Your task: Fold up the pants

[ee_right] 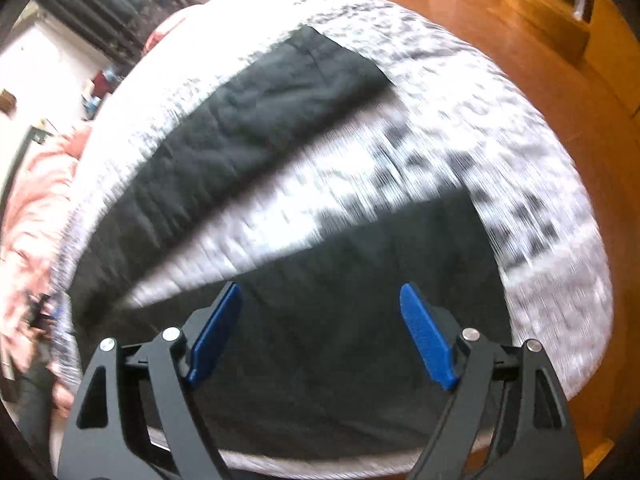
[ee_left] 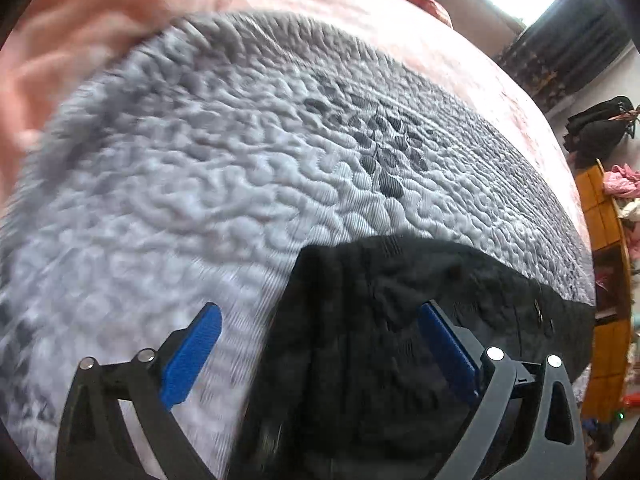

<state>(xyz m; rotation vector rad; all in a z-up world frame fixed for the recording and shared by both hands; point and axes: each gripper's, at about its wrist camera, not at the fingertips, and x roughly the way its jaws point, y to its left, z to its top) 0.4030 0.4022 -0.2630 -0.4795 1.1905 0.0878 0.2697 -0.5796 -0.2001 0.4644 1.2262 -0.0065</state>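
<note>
Unmarked black pants (ee_right: 340,340) on quilt (ee_left: 224,152)

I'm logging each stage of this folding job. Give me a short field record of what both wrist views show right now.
surface: grey quilted bedspread
garment: black pants lying on the bedspread, the two legs spread apart with a strip of bedspread between them
left tool: open, nothing between its blue pads, over one end of the pants
right tool: open, nothing held, above the nearer leg
other cloth: pink bedding beside the bedspread
fold state: not yet folded
image quality: motion blur in both views
</note>
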